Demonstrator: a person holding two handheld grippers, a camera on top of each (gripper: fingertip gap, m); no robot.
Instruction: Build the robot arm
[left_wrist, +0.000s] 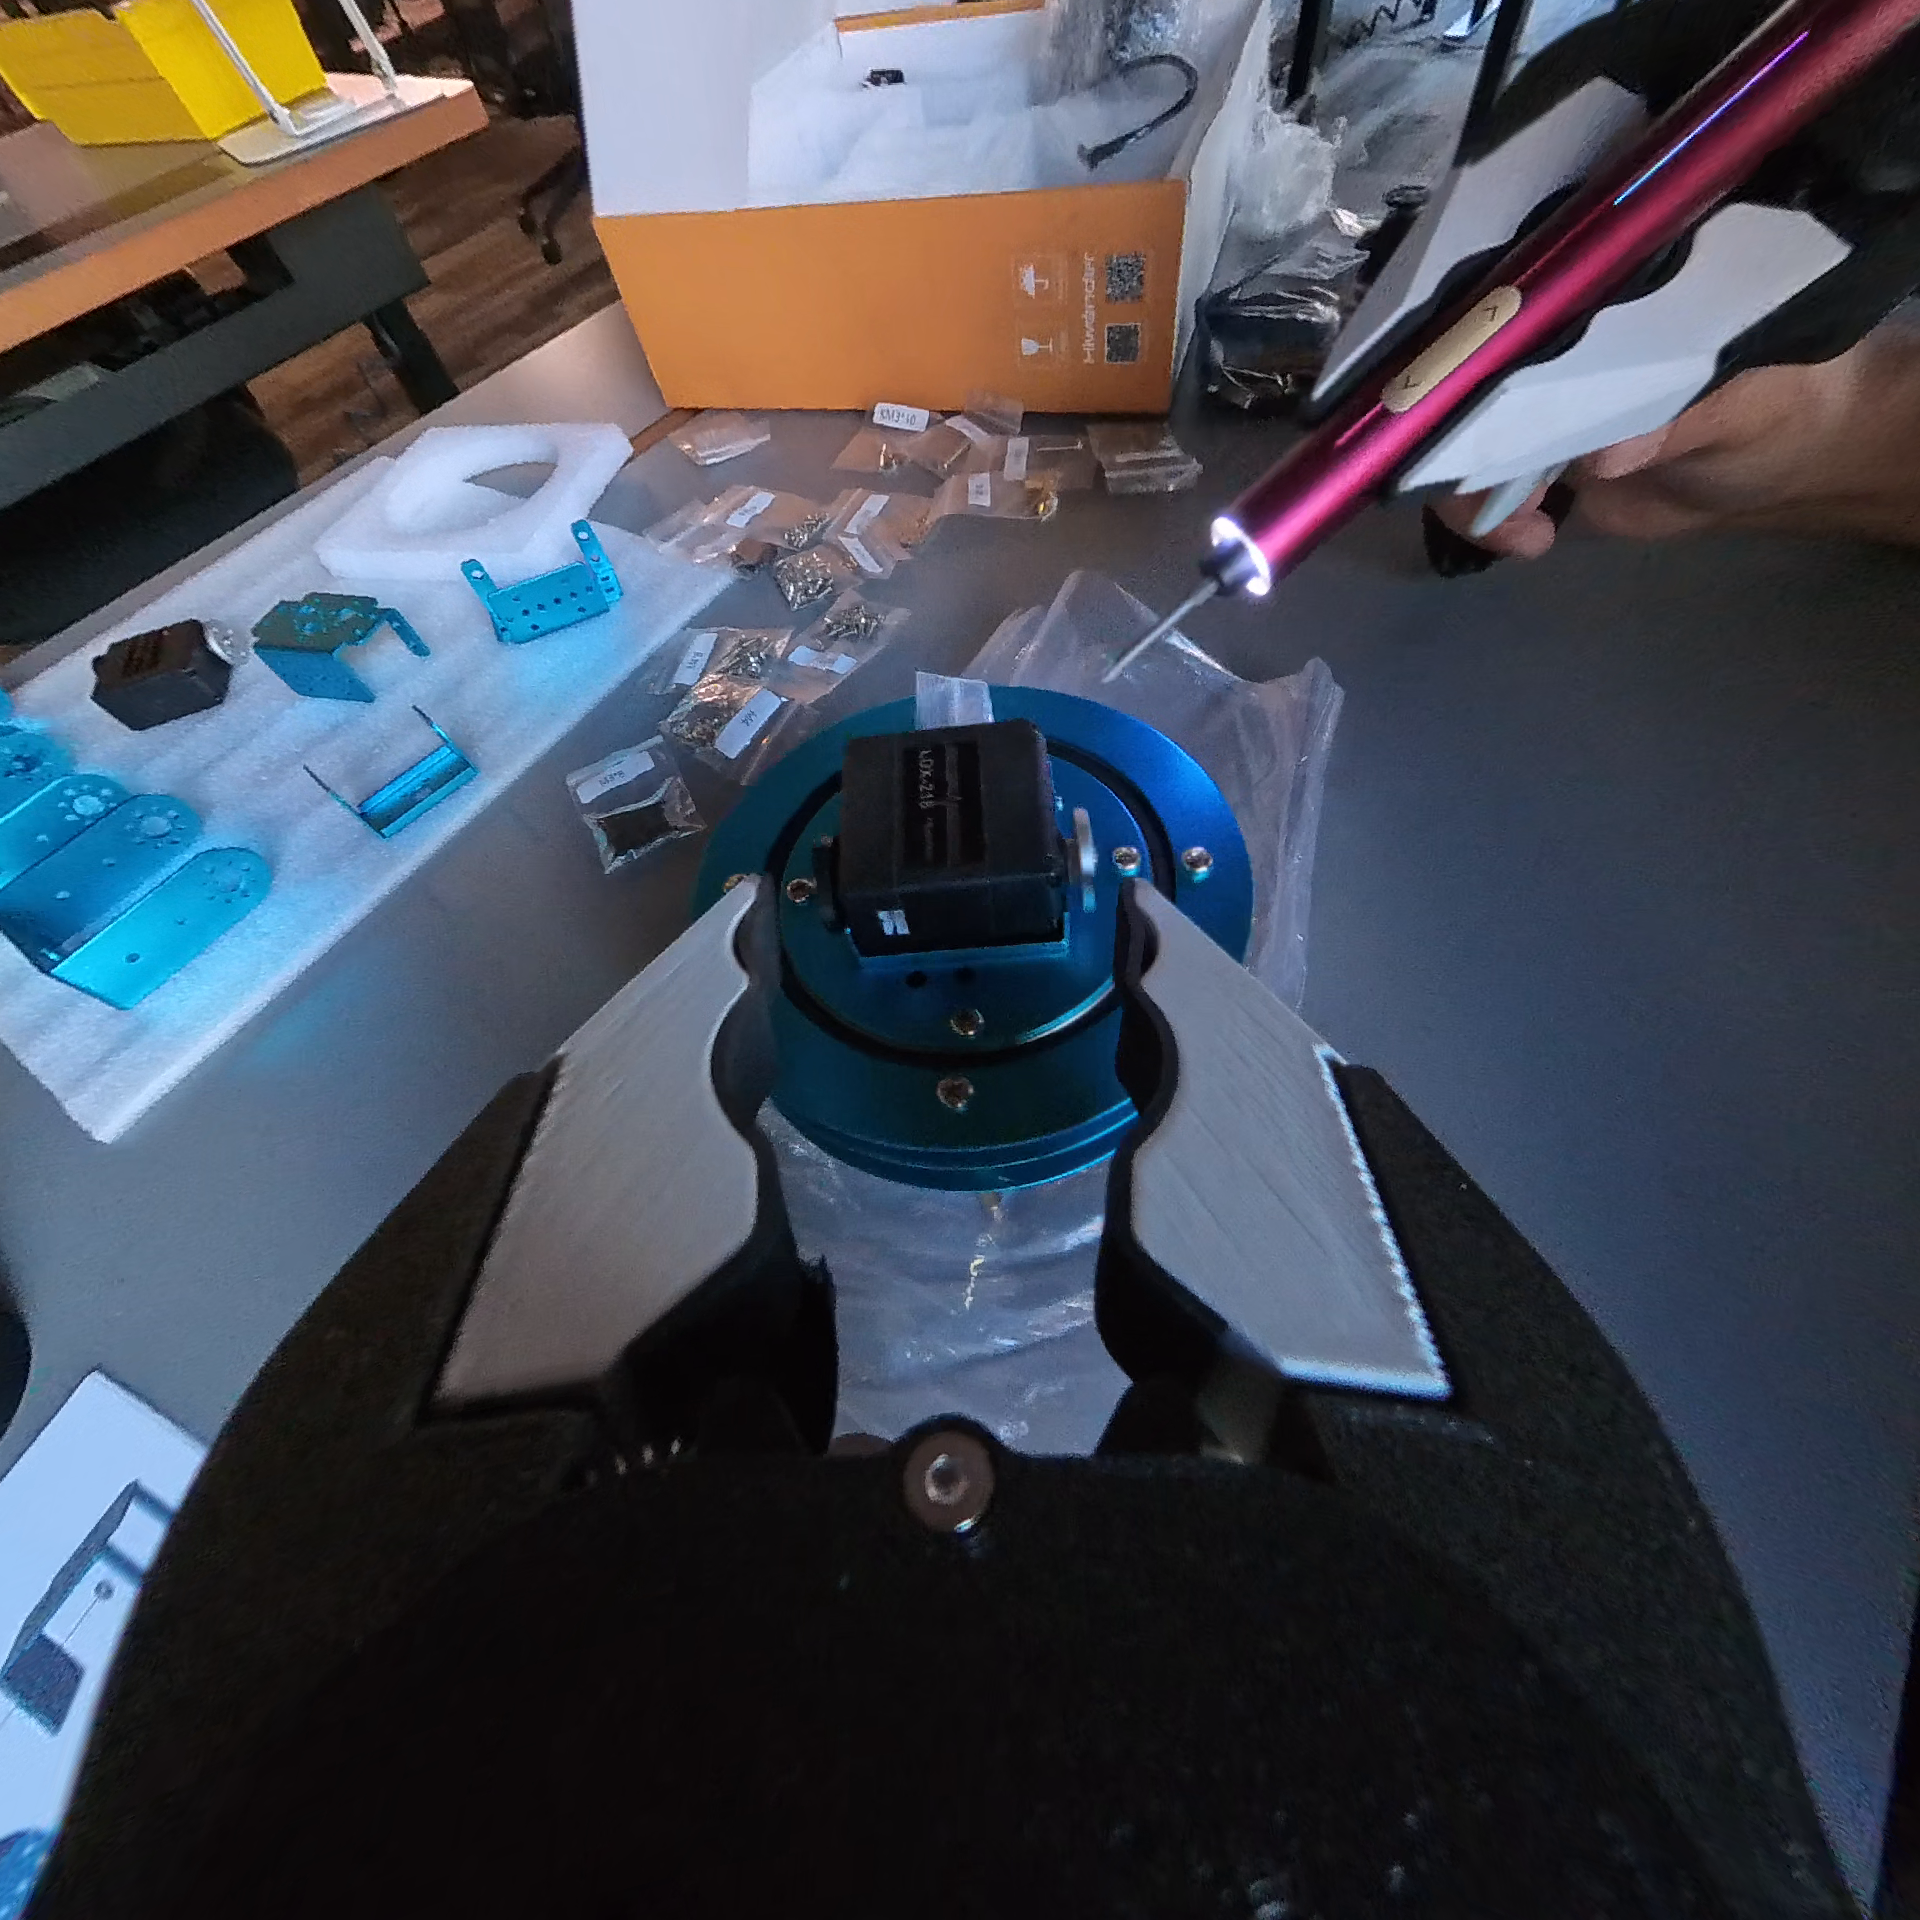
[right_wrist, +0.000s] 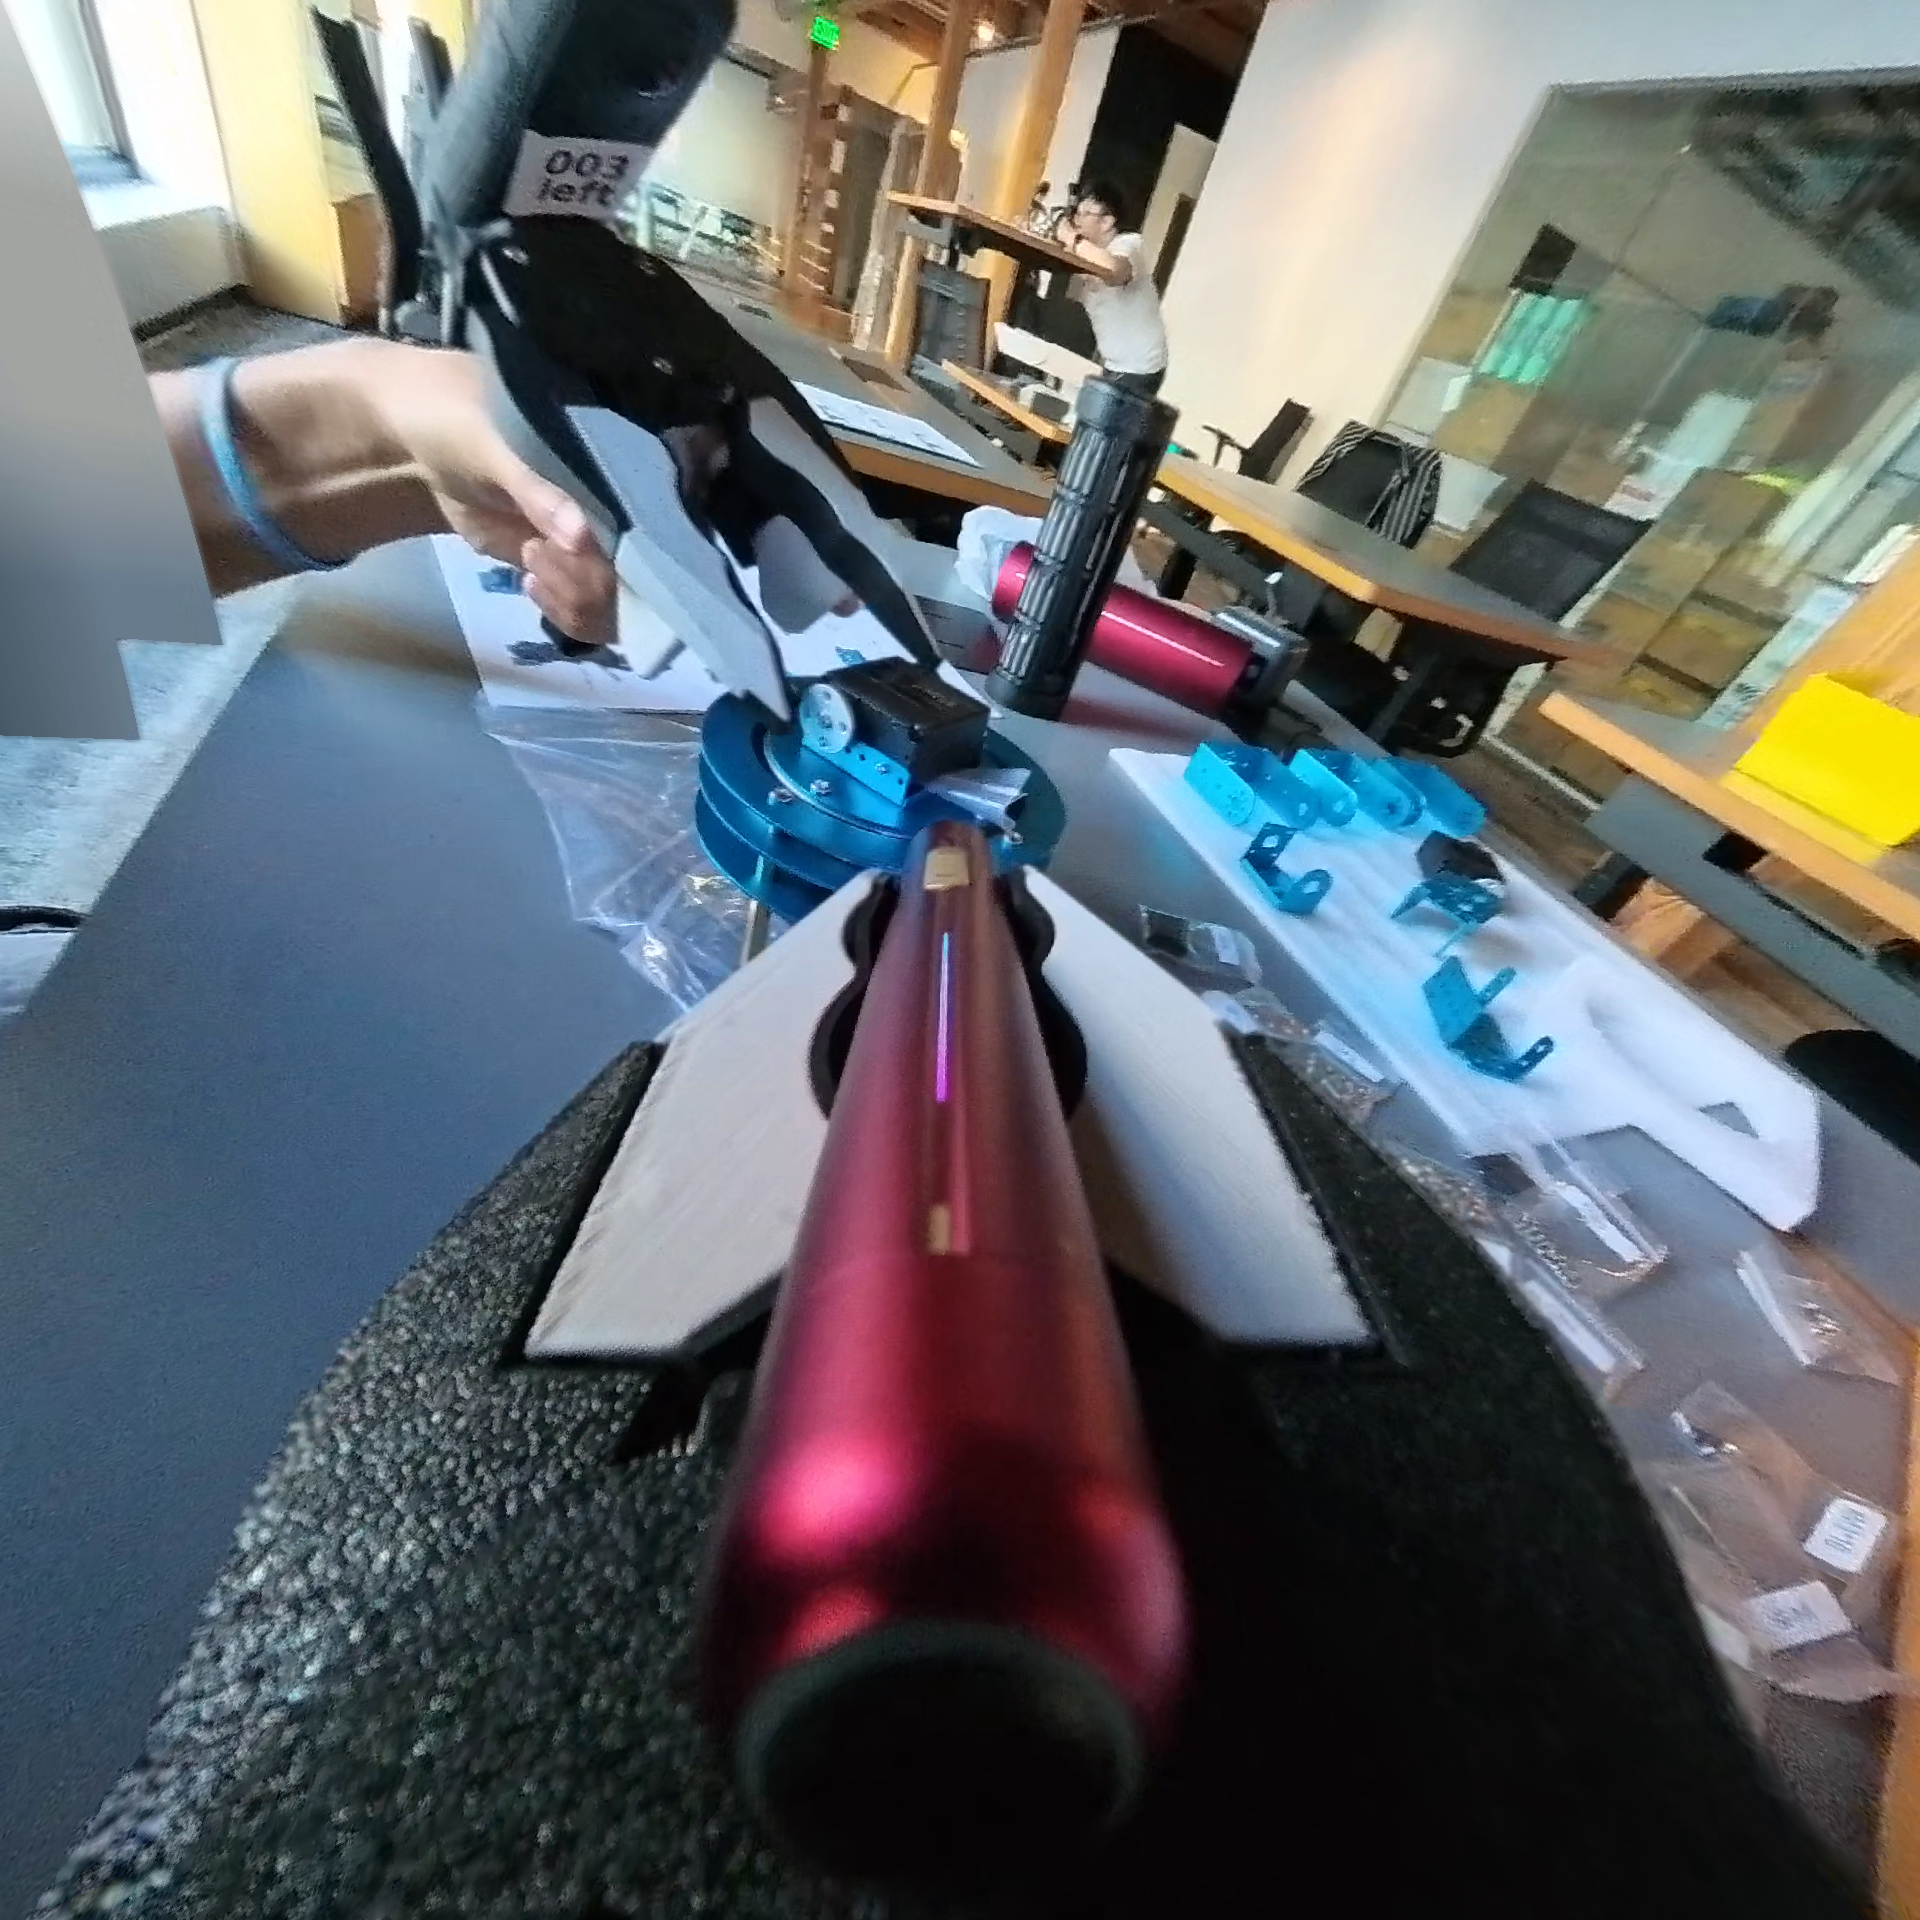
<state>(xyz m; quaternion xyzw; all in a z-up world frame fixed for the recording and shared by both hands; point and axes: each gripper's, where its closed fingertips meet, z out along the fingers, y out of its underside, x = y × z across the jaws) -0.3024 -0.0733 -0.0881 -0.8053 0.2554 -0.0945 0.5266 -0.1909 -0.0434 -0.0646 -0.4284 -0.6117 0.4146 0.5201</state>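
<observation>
Blue round base (left_wrist: 971, 1049) on plastic bag, pinched by my left gripper (left_wrist: 940, 894); black servo (left_wrist: 951, 842) on top. Right gripper (right_wrist: 951, 883) clamps magenta screwdriver (right_wrist: 935, 1299), bit hovering just beside.

Blue round base (left_wrist: 971, 1039), black servo (left_wrist: 951, 842), magenta screwdriver (right_wrist: 925, 1195), orange box (left_wrist: 894, 301), white foam sheet (left_wrist: 260, 831)

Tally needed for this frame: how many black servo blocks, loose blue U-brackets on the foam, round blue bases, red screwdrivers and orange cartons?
black servo blocks: 2
loose blue U-brackets: 3
round blue base: 1
red screwdriver: 1
orange carton: 1
Total: 8
</observation>
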